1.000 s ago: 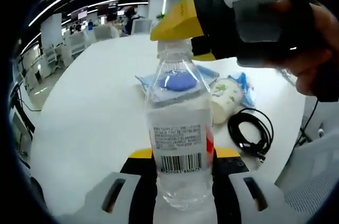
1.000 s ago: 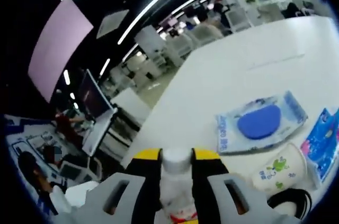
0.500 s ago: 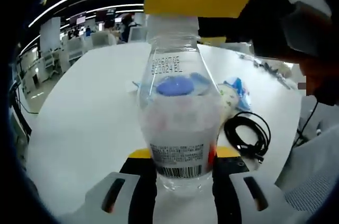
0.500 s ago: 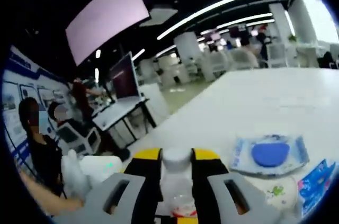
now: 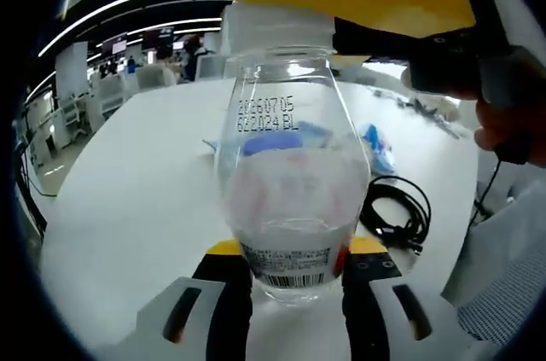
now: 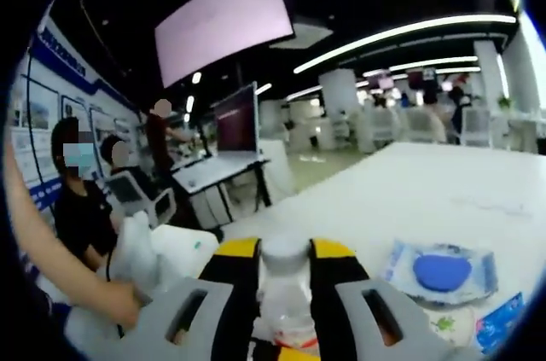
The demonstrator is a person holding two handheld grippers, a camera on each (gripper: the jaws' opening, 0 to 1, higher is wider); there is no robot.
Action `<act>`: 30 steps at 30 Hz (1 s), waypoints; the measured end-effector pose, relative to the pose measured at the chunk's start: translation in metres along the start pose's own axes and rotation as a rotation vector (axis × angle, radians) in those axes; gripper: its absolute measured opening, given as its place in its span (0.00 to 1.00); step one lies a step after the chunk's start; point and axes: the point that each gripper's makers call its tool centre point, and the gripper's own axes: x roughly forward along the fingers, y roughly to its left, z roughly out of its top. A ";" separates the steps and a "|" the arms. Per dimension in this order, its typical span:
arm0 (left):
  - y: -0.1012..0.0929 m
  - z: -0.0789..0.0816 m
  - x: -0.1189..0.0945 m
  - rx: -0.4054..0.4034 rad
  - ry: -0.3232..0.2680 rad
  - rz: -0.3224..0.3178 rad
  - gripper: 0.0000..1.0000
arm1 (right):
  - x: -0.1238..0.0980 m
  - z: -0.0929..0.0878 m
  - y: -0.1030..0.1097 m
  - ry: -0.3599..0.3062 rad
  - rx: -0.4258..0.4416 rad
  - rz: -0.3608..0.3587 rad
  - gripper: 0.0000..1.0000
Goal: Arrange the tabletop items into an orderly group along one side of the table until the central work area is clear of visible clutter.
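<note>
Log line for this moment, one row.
left gripper: shut on bottle base | right gripper: shut on bottle cap end | cable, wipes pack: on table

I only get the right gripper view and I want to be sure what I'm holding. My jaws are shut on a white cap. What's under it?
Observer: A clear plastic bottle. The left gripper clamps its lower body, right at the barcode label.
Operator: Okay. Is anything else on the table besides the wipes pack?
Observer: Yes, a coiled black cable lies on the white table, to the right of the bottle in the left gripper view.
</note>
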 end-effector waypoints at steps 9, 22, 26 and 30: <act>-0.003 0.002 0.001 0.055 -0.019 -0.022 0.38 | -0.004 -0.003 0.001 -0.018 -0.114 0.020 0.19; -0.006 0.000 0.000 0.114 -0.026 -0.050 0.39 | -0.001 -0.009 0.002 0.025 -0.187 0.188 0.26; -0.006 0.000 0.000 0.125 -0.028 -0.060 0.39 | 0.003 -0.016 0.004 0.051 -0.208 0.248 0.26; -0.005 0.000 -0.002 0.121 -0.029 -0.072 0.39 | 0.004 -0.017 0.012 0.058 -0.232 0.293 0.21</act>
